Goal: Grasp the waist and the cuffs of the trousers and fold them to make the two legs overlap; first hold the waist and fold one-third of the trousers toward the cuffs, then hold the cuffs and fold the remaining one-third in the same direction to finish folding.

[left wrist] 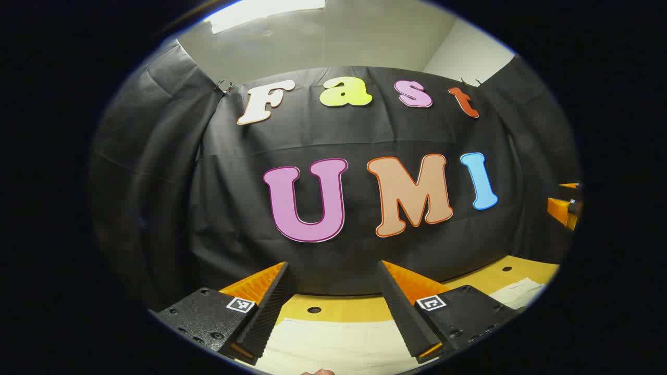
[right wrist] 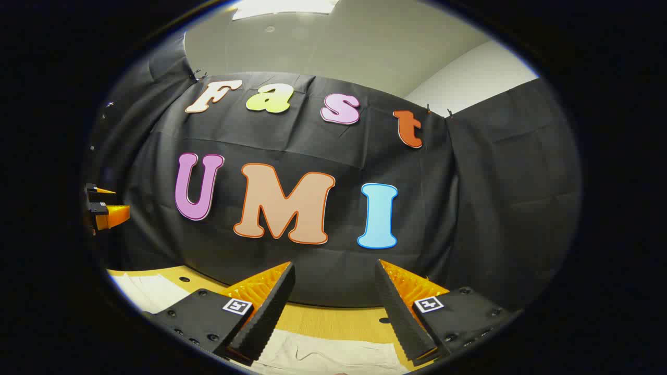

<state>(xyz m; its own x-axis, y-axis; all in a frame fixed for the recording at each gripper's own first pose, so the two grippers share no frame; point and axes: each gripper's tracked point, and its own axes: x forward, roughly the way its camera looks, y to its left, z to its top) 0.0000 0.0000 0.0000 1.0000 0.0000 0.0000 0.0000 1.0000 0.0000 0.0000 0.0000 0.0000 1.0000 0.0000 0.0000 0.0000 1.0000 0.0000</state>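
Observation:
The cream trousers (left wrist: 333, 344) lie flat on the wooden table (left wrist: 359, 307), low in the left gripper view under my left gripper (left wrist: 333, 268). That gripper is open, held above the cloth and pointing at the wall. In the right gripper view the same pale trousers (right wrist: 328, 357) show beneath my right gripper (right wrist: 333, 265), which is open too and holds nothing. Another strip of the trousers (right wrist: 148, 291) lies at the lower left. The right gripper (left wrist: 565, 205) shows at the far right edge of the left gripper view, and the left gripper (right wrist: 104, 208) at the far left edge of the right gripper view.
The black cloth wall (left wrist: 365, 250) rises close behind the table's far edge. Small dark holes (left wrist: 314, 310) dot the tabletop. A fingertip (left wrist: 318, 372) peeks in at the bottom of the left gripper view.

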